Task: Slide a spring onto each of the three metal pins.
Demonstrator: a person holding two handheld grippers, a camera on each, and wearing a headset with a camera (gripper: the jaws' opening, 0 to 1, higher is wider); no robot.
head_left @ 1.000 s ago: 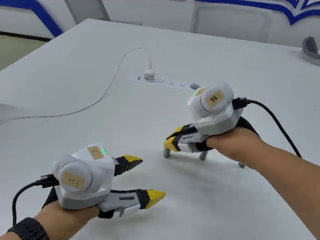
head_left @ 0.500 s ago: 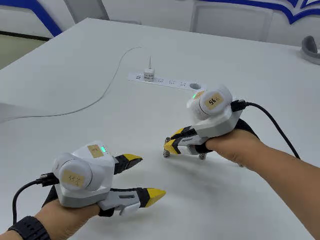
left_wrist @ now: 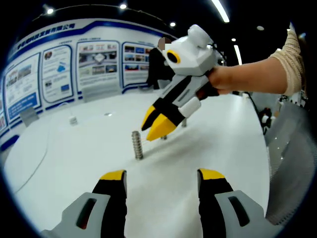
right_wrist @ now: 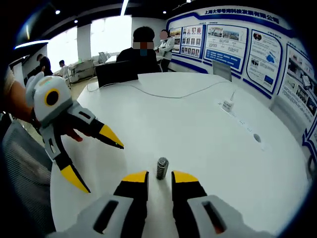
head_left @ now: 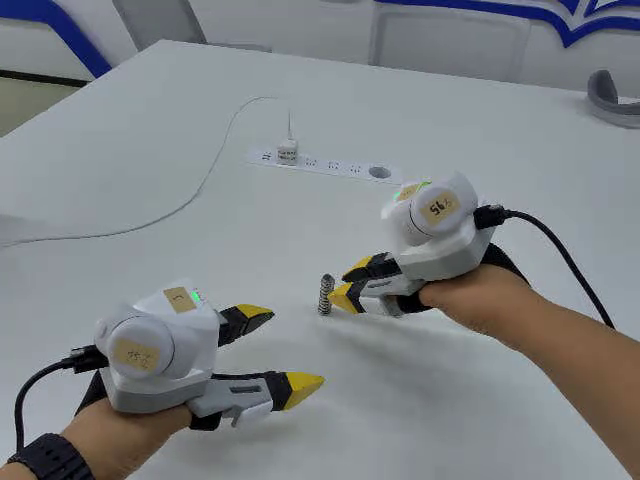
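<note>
One metal pin with a spring (head_left: 325, 293) on it stands upright on the white table (head_left: 150, 150). My right gripper (head_left: 347, 284) lies low just right of it, jaws a little apart, nothing between them. In the right gripper view the spring (right_wrist: 162, 168) stands just ahead of the right gripper (right_wrist: 160, 177). My left gripper (head_left: 280, 350) hovers open at the lower left, pointing at the pin. From the left gripper (left_wrist: 162, 174), I see the spring (left_wrist: 137, 145) and the right gripper (left_wrist: 157, 124) beside it. A second pin (left_wrist: 184, 122) peeks out behind.
A white power strip (head_left: 320, 165) with a plug (head_left: 288, 152) and a cable (head_left: 190, 200) lies at the back of the table. A grey object (head_left: 610, 100) sits at the far right edge. People (right_wrist: 143, 54) stand beyond the table.
My right gripper has come down from above the pins, and its tips now lie level with the left pin's spring, beside it. The left gripper has stayed put, open.
</note>
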